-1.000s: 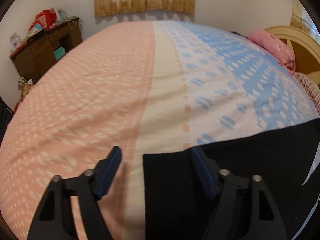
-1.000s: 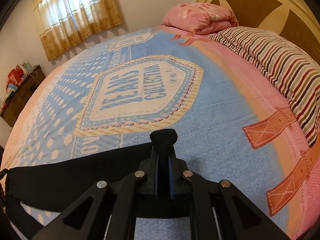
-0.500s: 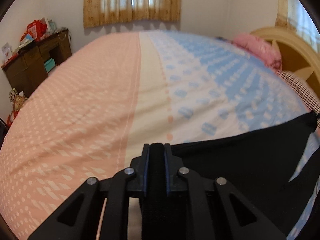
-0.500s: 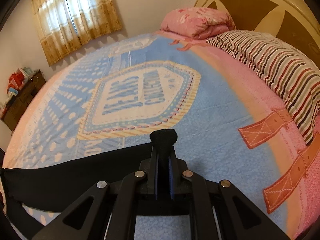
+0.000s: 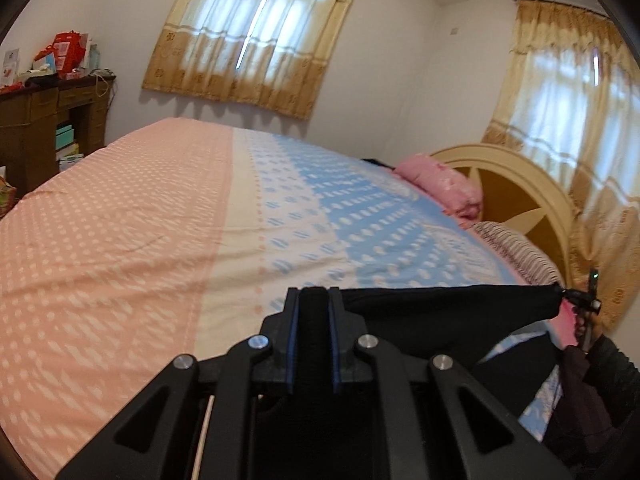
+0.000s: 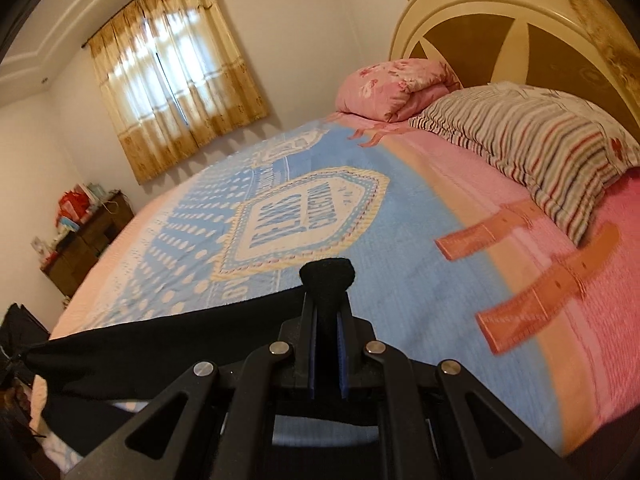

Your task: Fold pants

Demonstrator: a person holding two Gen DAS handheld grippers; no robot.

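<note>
The black pants (image 5: 448,312) hang stretched above the bed between my two grippers. My left gripper (image 5: 314,300) is shut on one corner of the cloth, which fills the gap between its blue pads. From there the taut top edge runs right to the other gripper at the frame's far right. In the right wrist view my right gripper (image 6: 327,312) is shut on the other corner, a black bunch sticking out above its fingertips. The pants (image 6: 160,344) stretch left from it to the left gripper at the frame edge. The lower part of the pants is hidden under the grippers.
The bed (image 5: 140,232) has a pink, cream and blue patterned cover. A pink pillow (image 6: 396,88) and a striped pillow (image 6: 532,148) lie by the rounded headboard (image 6: 500,28). A dark wooden cabinet (image 5: 44,124) with clutter stands by the wall. Curtained windows are behind.
My left gripper closed on the pants' corner, then both grippers rose, lifting the pants off the bed and pulling the edge taut. The views now tilt up toward the walls.
</note>
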